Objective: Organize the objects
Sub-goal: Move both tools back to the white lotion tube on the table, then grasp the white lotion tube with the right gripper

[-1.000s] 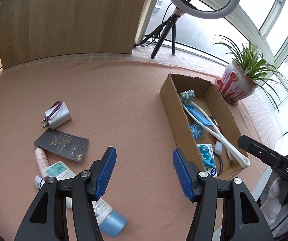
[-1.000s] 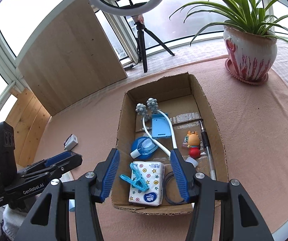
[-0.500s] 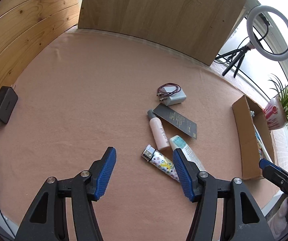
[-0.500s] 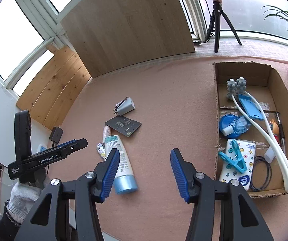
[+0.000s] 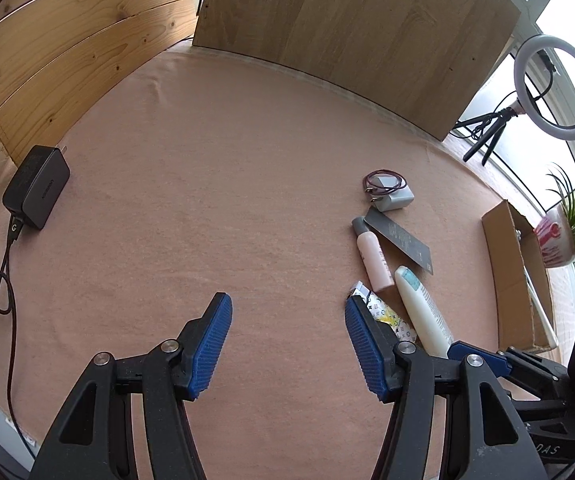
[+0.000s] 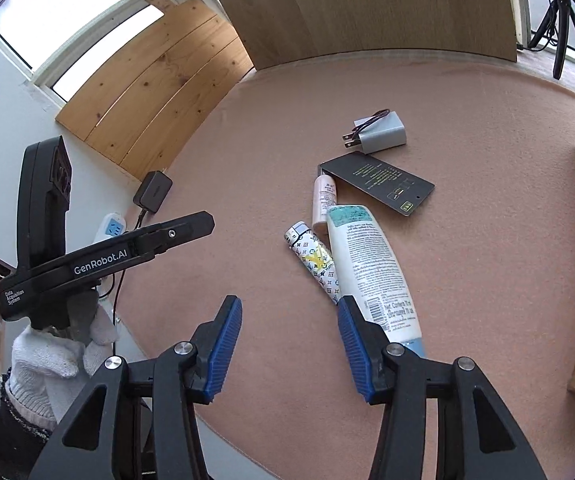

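1. My left gripper (image 5: 287,336) stands half open over bare pink cloth (image 5: 215,200), holding nothing.
2. My right gripper (image 6: 289,338) is closing, nothing between its jaws.
3. The white printed tube (image 6: 371,268) lies just beside its right finger.

The left tongs (image 5: 287,344) gape empty at lower centre of their own view. The right tongs (image 6: 289,346) are closing on nothing. A white-gloved hand (image 6: 59,354) grips the left handle, lower left.

The pink felt-like table cloth (image 6: 467,264) looks matt and slightly rough; the white plastic tube (image 6: 371,268) is smooth; the brown cardboard box (image 5: 507,276) is matt.
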Demonstrator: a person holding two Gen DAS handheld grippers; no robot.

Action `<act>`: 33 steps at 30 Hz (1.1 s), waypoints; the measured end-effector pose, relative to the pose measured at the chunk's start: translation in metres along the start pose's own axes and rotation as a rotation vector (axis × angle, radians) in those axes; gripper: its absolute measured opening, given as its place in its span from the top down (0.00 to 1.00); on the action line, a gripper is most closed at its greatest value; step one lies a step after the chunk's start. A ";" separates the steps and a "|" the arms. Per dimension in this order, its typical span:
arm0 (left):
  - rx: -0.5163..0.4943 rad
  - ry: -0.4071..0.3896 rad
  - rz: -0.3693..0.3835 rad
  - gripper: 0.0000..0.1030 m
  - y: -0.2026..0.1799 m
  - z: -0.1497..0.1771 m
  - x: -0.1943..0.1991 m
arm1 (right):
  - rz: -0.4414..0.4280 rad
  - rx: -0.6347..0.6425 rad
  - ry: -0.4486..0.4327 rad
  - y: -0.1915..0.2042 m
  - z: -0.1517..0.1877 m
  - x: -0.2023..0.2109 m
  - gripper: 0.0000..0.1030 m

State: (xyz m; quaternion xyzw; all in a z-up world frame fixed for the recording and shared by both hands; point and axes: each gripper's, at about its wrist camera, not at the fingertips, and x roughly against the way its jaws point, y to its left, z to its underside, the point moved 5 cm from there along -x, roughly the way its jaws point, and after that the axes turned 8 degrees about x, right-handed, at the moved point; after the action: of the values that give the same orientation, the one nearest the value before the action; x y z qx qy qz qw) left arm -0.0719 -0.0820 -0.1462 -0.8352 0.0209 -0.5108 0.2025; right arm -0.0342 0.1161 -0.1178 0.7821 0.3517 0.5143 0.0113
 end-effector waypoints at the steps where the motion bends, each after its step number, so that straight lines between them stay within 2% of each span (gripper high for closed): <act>1: -0.002 0.004 0.004 0.39 0.000 0.001 -0.001 | -0.006 0.002 0.008 0.002 0.000 -0.004 0.57; 6: -0.035 0.038 0.032 0.39 -0.013 0.015 -0.006 | 0.044 -0.024 -0.019 -0.004 -0.006 -0.006 0.60; 9: -0.063 0.074 0.061 0.39 -0.028 0.025 -0.014 | 0.076 -0.060 -0.043 -0.021 -0.010 0.001 0.61; 12: -0.098 0.104 0.089 0.39 -0.048 0.036 -0.020 | 0.088 -0.108 -0.032 -0.044 -0.010 0.001 0.61; 17: -0.179 0.163 0.138 0.32 -0.085 0.058 -0.028 | 0.041 -0.188 0.027 -0.075 -0.002 -0.011 0.61; 22: -0.242 0.191 0.154 0.25 -0.110 0.075 -0.033 | -0.032 -0.263 0.061 -0.089 0.009 -0.021 0.61; 33: -0.270 0.209 0.132 0.24 -0.119 0.079 -0.048 | -0.156 -0.240 0.082 -0.067 0.013 -0.025 0.61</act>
State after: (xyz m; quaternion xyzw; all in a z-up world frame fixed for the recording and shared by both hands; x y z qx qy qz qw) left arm -0.0476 0.0634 -0.1754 -0.7940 0.1650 -0.5729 0.1184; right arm -0.0650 0.1568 -0.1689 0.7238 0.3474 0.5818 0.1303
